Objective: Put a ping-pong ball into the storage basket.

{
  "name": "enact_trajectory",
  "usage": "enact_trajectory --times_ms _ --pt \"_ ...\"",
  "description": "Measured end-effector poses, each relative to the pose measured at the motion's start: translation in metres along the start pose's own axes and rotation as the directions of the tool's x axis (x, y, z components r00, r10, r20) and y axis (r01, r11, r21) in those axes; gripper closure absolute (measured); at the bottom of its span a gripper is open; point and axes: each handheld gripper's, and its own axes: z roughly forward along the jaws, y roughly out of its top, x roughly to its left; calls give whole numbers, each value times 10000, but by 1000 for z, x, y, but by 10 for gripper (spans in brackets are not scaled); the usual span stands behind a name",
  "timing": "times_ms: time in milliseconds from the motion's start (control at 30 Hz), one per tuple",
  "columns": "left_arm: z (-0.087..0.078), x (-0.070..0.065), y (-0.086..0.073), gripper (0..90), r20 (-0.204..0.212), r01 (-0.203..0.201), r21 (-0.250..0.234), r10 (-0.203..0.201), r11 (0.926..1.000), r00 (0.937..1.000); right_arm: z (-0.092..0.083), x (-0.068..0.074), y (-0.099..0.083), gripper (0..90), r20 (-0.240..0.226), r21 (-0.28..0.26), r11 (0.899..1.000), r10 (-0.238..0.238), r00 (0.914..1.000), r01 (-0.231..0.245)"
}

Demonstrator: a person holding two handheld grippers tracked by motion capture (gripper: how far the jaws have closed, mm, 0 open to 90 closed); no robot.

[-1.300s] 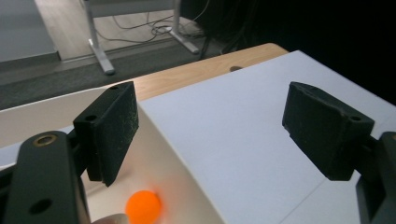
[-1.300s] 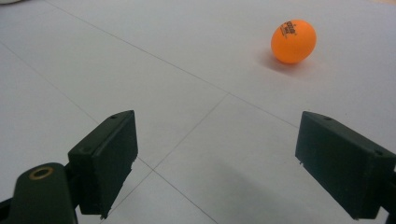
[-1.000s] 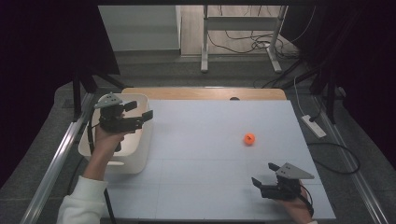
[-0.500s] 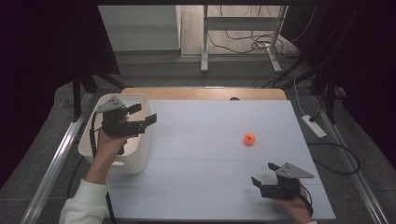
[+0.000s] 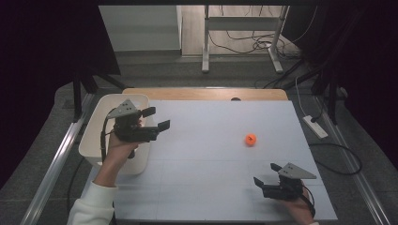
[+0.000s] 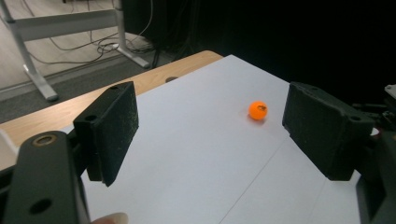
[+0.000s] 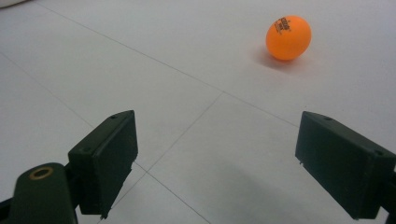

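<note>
Hovering over the bin's (image 5: 99,143) right rim, left gripper (image 5: 156,119) points at the ball (image 5: 250,139), jaws apart, empty. Ball sits right of centre on the mat (image 5: 206,159). Right gripper (image 5: 264,175) rests near-right, jaws apart, likely idle.

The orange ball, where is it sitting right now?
In the high view the orange ball lies alone on the white table, right of centre, ahead of the right gripper.
</note>
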Motion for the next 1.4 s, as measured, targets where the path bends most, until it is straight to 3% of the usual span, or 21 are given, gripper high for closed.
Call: enact_trajectory --times_ms 667,1400 --pt "20 -20 -2 194 590 -73 23 72 10000 9982 -3 1 0 133 14 -16 9999 -129 9999 129" --pt "55 -35 -4 195 847 -368 695 309 9969 9959 -6 -1 1 134 39 -224 9997 51 10000 -50"
